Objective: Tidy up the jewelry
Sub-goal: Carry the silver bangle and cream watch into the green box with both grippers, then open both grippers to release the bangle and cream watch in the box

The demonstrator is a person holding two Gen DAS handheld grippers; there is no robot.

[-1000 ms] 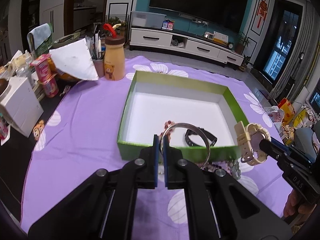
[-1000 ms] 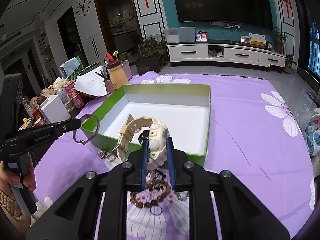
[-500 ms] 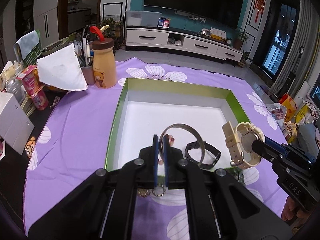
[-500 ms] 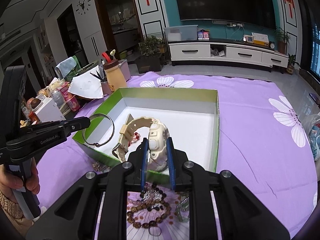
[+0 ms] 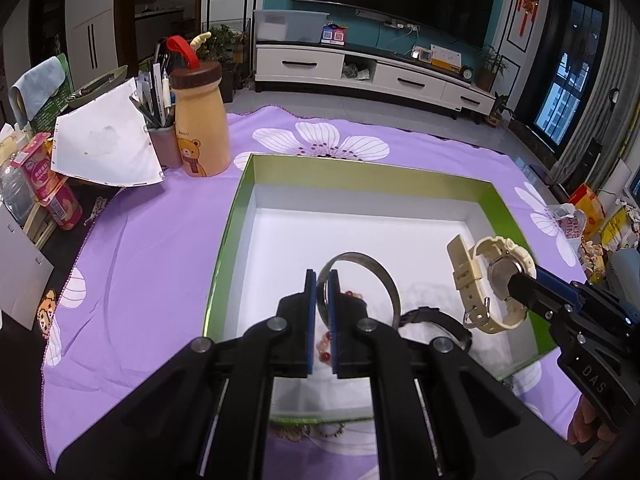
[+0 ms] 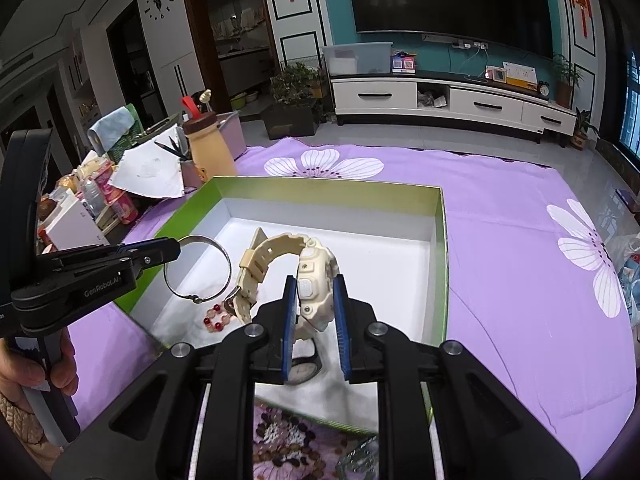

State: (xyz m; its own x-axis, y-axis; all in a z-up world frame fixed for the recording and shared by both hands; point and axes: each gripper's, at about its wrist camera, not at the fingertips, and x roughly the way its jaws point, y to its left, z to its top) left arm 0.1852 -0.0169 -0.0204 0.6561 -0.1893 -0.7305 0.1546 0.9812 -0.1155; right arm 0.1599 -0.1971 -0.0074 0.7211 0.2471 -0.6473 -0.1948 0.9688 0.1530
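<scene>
My left gripper [image 5: 322, 280] is shut on a thin silver bangle [image 5: 376, 272] and holds it over the near part of the green box [image 5: 240, 184] with a white floor. My right gripper [image 6: 316, 288] is shut on a cream watch [image 6: 316, 268], held above the box floor; the watch also shows in the left wrist view [image 5: 492, 280]. A black watch [image 5: 440, 320] and a red bead bracelet [image 6: 216, 318] lie on the box floor. The bangle [image 6: 200, 268] and left gripper [image 6: 172, 248] show in the right wrist view.
A beige bear bottle [image 5: 200, 120], a pen cup [image 5: 162, 144], white paper [image 5: 104, 148] and snack packs [image 5: 56, 196] stand at the left. Brown beaded jewelry [image 6: 288, 448] lies on the purple cloth [image 6: 520, 240] before the box. Bags lie at the right edge [image 5: 592, 212].
Both grippers have moved forward over the box with their pieces, from before the front wall to above the white floor. Both stay shut.
</scene>
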